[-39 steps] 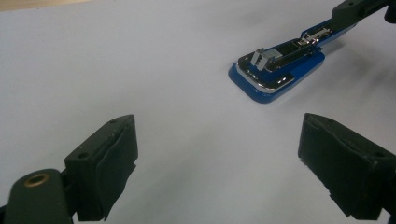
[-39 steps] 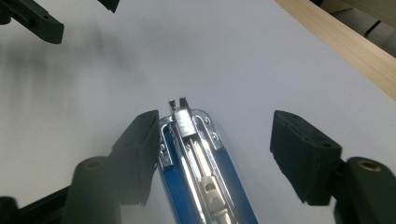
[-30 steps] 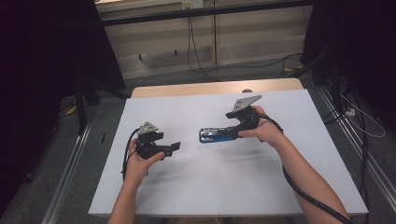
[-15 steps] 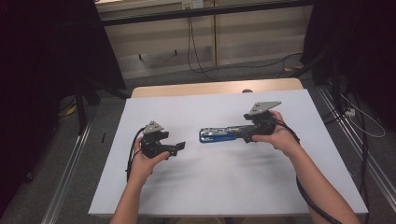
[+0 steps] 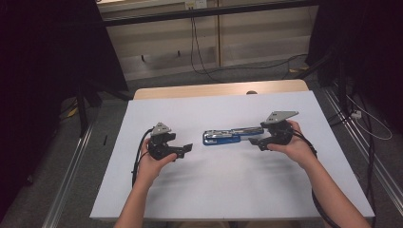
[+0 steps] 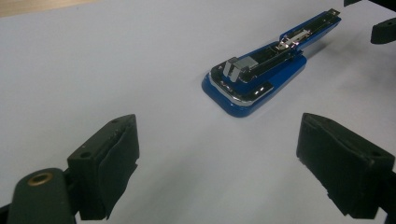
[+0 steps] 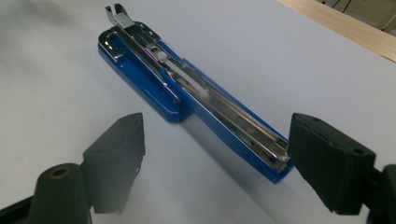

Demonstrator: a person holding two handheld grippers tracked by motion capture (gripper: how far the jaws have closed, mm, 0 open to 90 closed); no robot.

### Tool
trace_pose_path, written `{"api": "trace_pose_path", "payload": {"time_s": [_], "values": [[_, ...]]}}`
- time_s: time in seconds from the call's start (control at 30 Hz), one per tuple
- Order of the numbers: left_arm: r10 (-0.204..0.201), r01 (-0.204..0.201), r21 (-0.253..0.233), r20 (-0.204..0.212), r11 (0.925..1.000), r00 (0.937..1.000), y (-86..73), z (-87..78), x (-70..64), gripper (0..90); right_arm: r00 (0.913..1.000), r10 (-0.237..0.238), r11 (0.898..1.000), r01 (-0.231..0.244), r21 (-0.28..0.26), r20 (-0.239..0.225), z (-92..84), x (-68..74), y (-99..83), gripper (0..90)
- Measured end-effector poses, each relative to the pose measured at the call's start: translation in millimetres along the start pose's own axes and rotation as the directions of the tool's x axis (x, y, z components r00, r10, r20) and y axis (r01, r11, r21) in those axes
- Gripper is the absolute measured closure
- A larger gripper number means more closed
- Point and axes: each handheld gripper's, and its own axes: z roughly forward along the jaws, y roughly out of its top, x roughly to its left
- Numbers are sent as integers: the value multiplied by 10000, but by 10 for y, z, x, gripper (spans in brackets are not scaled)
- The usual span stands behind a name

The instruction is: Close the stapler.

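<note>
Stapler point(image 5: 232, 136), swung open flat, looks rigid, smooth-sided and probably slippery; gripping across its narrow blue arm seems safest. Left gripper point(image 5: 186, 148) and right gripper point(image 5: 255, 141) both gape empty.

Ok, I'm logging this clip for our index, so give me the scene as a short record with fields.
setting: white table, person holding two grippers
object: blue stapler, opened out flat, metal staple track exposed, lying between the grippers
left gripper: open, empty, apart from the stapler, pointing toward it
right gripper: open, jaws have just been closing a little, nothing gripped, close to the stapler's far arm end
contact: neither gripper clamps the stapler
</note>
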Motion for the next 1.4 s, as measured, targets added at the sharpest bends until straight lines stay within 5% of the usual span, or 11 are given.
{"api": "trace_pose_path", "payload": {"time_s": [0.27,0.5,0.7,0.97,1.23,1.4], "values": [[145,-145,16,71,9999,9999,30,110,-50,151,9979,274,9995,-282,122,587,-101,-79,-132,277],[-134,137,-202,146,9997,9998,45,186,-80,264,9922,557,9980,-587,238,1113,-152,-131,-230,453],[285,-284,-137,131,9995,9995,75,259,-125,423,9834,996,9932,-1073,440,1520,-159,-187,-290,669],[490,-489,-13,276,9988,9984,104,372,-164,697,9731,1311,9873,-1454,639,1897,-152,-252,-312,841],[145,-158,245,518,9996,9986,59,486,-152,888,9742,1310,9840,-1504,955,1837,-52,-269,-301,900],[180,-197,400,433,9990,9989,34,546,-141,900,9774,1199,9847,-1394,1042,1741,23,-250,-273,900]]}}
